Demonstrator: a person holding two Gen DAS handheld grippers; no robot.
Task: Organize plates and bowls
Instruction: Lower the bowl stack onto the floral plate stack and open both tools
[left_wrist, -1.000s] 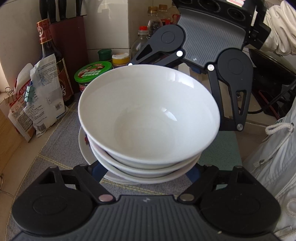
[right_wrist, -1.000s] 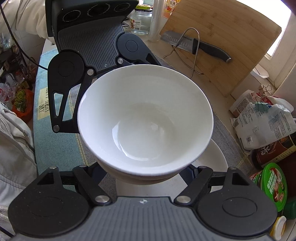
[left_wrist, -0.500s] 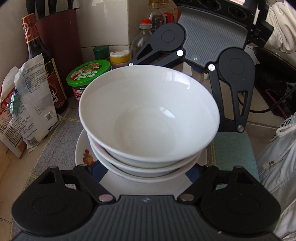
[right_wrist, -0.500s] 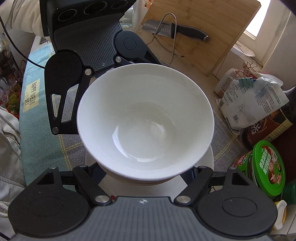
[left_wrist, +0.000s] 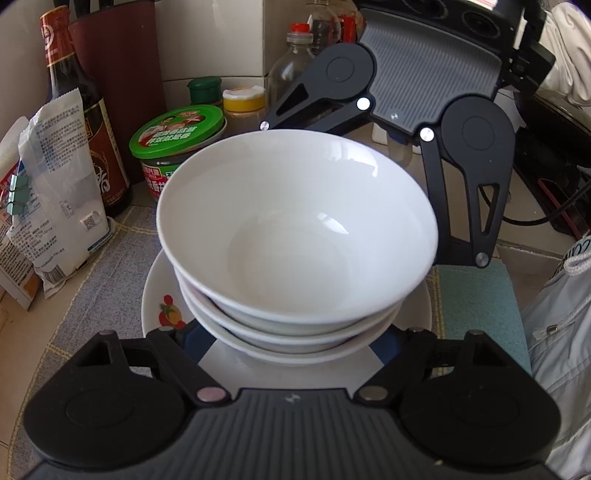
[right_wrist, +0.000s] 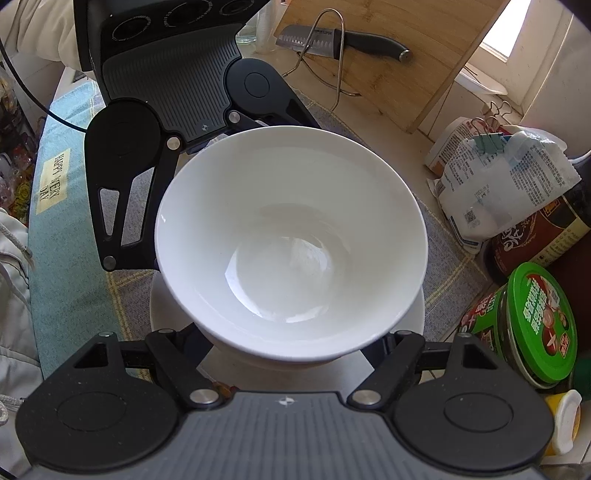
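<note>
From my left gripper's camera, far left there's a white paper bag (left_wrist: 55, 192) held shut with a green binder clip, leaning against a dark sauce bottle (left_wrist: 79, 110). Next to that is a green-lidded jar (left_wrist: 177, 131), with a yellow-capped jar (left_wrist: 243, 101) and a clear bottle (left_wrist: 295, 62) behind it by the tiled wall.

Dead center is the stack of white bowls (left_wrist: 295, 236), three nested that I can count, sitting over a plate (left_wrist: 159, 299) with a little fruit print on its rim. The plate is on a grey checked mat (left_wrist: 107, 269). My left gripper (left_wrist: 291, 343) has its two fingers spread wide, one on each side of the stack's base. Can't tell if the pads actually touch the bottom bowl, the bowls hide that bit.

Across from it is my right gripper (left_wrist: 354, 125), facing back at me, its fingers also splayed around the far side of the stack. Right of the mat there's a teal cloth (left_wrist: 480, 295).

Same deal from the right camera: bowls (right_wrist: 291, 236) in the middle, right gripper (right_wrist: 291, 350) fingers wide apart at the base, contact hidden, left gripper (right_wrist: 207, 147) opposite. Behind, a wooden cutting board (right_wrist: 406, 48) with a knife (right_wrist: 347, 38) in a wire rack.
</note>
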